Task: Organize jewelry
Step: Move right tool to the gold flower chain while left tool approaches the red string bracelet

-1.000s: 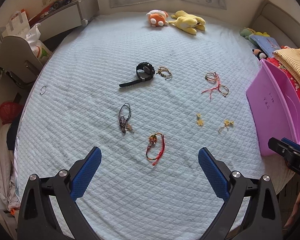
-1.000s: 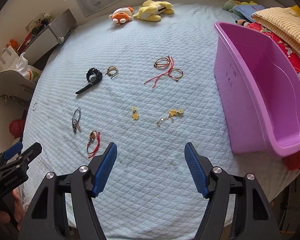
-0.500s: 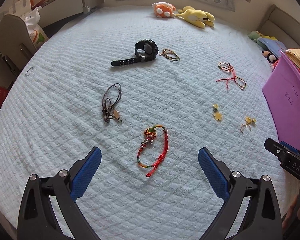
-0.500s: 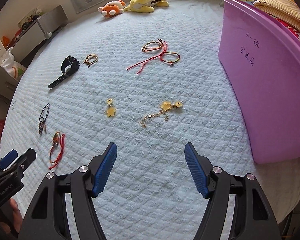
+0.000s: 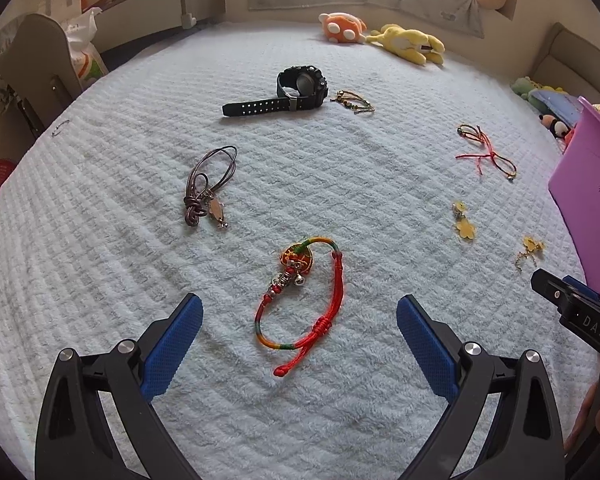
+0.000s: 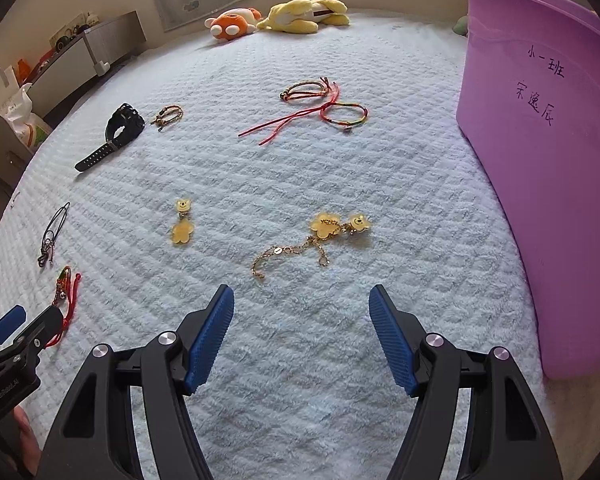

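Two tools hover over the bed [image 5: 100,280], both spread wide and empty — nothing gathered yet, I judge. The left tool [image 5: 299,322] brackets the red cord bracelet [image 5: 300,300]; the right tool [image 6: 301,308] sits just short of the gold chain [image 6: 300,248]. Next move — lower, pinch the piece, carry it to the purple bin [image 6: 540,200].

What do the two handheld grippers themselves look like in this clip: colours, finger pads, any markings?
Both look alike: the left gripper and right gripper have black plastic arms with cut-out openings, silver pivot screws and blue textured finger pads. White lettering shows on their bodies, partly readable as "DAS". No cables are visible.
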